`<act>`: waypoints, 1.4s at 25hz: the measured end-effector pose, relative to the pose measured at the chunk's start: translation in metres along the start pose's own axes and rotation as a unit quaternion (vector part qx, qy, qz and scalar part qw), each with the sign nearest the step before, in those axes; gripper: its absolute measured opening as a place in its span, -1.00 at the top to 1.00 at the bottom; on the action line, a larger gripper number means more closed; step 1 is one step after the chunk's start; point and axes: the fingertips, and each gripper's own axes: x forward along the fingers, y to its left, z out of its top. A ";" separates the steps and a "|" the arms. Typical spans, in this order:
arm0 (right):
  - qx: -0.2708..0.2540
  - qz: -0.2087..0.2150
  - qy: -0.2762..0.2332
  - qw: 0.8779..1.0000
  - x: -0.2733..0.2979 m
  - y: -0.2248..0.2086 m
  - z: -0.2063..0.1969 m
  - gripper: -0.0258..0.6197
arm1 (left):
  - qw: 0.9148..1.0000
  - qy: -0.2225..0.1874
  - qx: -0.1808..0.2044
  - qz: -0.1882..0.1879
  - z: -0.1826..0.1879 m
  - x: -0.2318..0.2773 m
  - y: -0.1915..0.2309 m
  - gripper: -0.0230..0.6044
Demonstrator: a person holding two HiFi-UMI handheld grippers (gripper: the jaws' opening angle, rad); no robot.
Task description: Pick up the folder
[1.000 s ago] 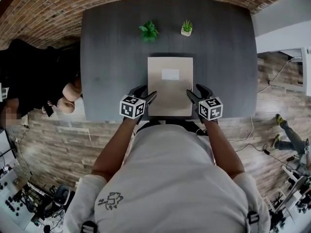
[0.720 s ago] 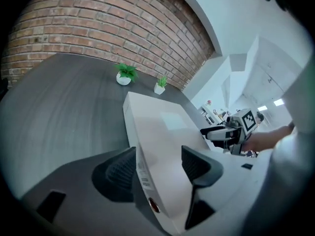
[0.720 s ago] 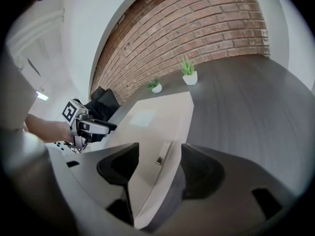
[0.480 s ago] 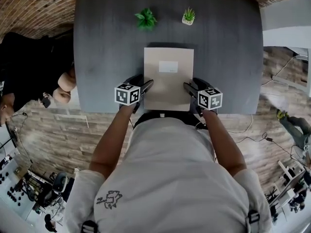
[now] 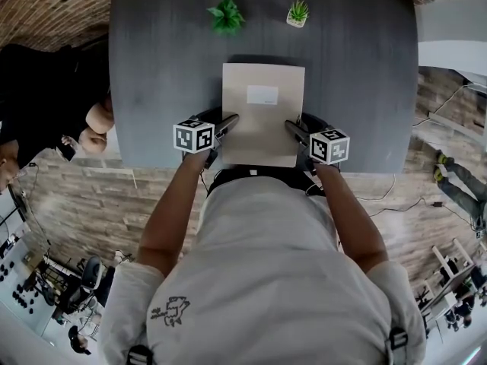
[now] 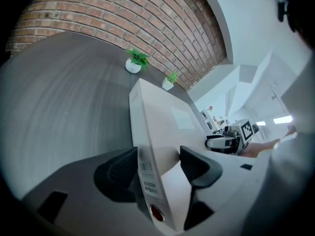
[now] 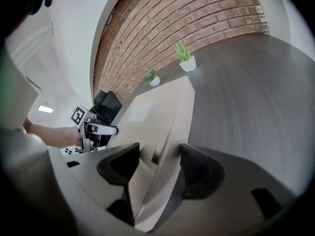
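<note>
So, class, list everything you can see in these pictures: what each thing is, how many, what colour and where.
dark grey table: one, grey, in front of the wall
thick beige folder: one, beige, flat at the table's near edge
white rectangular label: one, white, on the folder's cover
small green potted plants: two, green in white pots, at the table's far edge
red brick wall: one, red-brown, behind the table
wooden plank floor: one, grey-brown, around the table
person in black clothes: one, left of the table
left gripper: one, black, jaws just closing, still open astride the folder's left edge
right gripper: one, black, open astride its right edge
bare forearms: two, behind the grippers
</note>
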 end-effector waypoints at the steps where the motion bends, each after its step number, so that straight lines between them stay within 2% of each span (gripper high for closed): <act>1: 0.002 0.000 0.000 1.000 0.000 0.000 0.000 0.10 | 1.000 0.001 -0.004 -0.003 0.000 0.001 0.000 0.03; 16: -0.002 -0.011 -0.007 1.000 -0.005 0.009 0.003 0.19 | 1.000 -0.001 0.004 0.007 -0.001 -0.005 -0.008 0.08; 23: -0.029 -0.023 -0.036 0.999 -0.017 0.034 0.013 0.21 | 0.999 -0.021 0.040 0.010 0.008 -0.030 -0.017 0.08; 29: -0.034 -0.037 -0.069 0.996 -0.028 0.057 0.018 0.21 | 0.996 -0.039 0.080 0.010 0.021 -0.055 -0.026 0.08; 35: -0.041 -0.051 -0.101 0.993 -0.040 0.084 0.018 0.22 | 0.993 -0.055 0.103 0.007 0.023 -0.081 -0.033 0.08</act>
